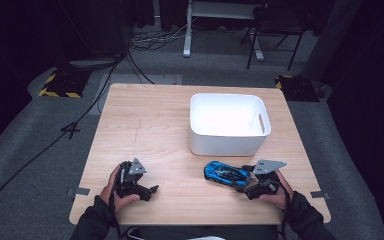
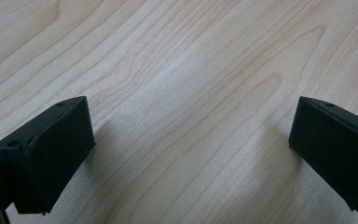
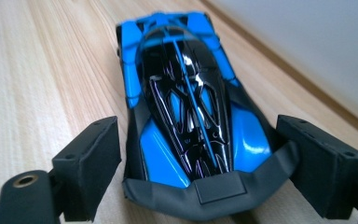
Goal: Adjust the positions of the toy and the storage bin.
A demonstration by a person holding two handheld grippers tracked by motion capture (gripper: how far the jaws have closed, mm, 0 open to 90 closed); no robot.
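While the blue toy car (image 1: pixel 226 174) sits on the wooden table (image 1: pixel 145 125) at 6 o'clock of the white bin (image 1: pixel 228 123), just short of its wall, the right gripper (image 3: pixel 198 161) brackets its near end, jaws apart, one side touching, not yet clamped. Left gripper (image 2: pixel 191 140) idles at 9 o'clock, jaws apart over bare wood. Judged: grasp pending; lift and binning outstanding

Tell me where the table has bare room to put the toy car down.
Free: the whole left half of the table, from the white bin to the left edge, and the strip between the left gripper and the toy car. Crowded: the gap between car and bin, where the right gripper straddles the car.
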